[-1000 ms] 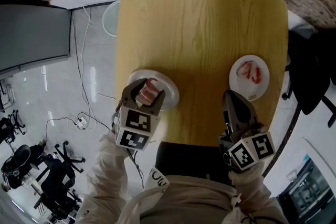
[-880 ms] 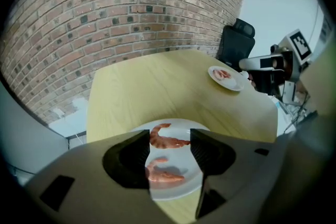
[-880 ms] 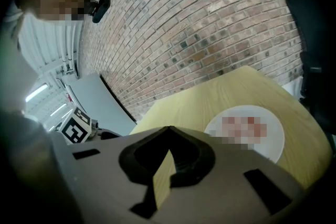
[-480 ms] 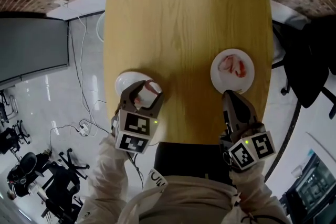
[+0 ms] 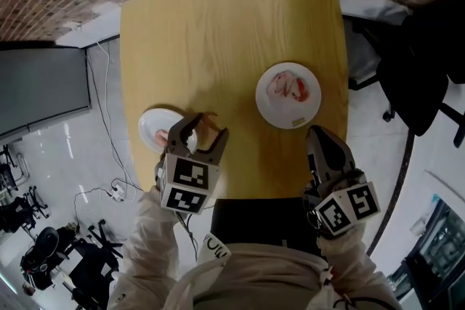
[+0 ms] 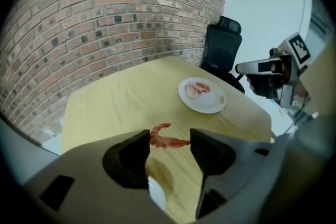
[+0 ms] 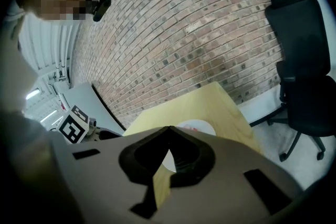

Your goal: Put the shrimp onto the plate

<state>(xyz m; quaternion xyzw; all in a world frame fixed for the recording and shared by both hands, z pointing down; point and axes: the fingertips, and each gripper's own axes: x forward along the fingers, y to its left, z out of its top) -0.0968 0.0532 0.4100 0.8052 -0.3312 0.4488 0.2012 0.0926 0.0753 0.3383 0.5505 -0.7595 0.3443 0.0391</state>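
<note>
Since a second ago the shrimp has come off the left plate, carried by the left gripper. It now hangs over bare table just right of that plate. The right plate lies well apart from it, further right on the wood.

The left gripper view shows the catch best. The shrimp stretches across the gap with one end against each jaw and its tail curling up, and its shadow falls on the wood below. The head view shows only a small reddish bit at the tips. The head view, in turn, shows the whole left plate with something pink on it. From the left gripper only a white sliver of that plate shows below the jaws.

The left gripper's jaws stand wide, pinching the shrimp lengthwise between them. Beyond them its own view shows the right plate with shrimp pieces on it, a black chair by the brick wall, and the right gripper at the right edge.

The right gripper hovers at the table's near edge below the right plate. In its own view the jaws of the right gripper are pressed together with nothing between them. The white rim of the right plate shows just past the tips.
</note>
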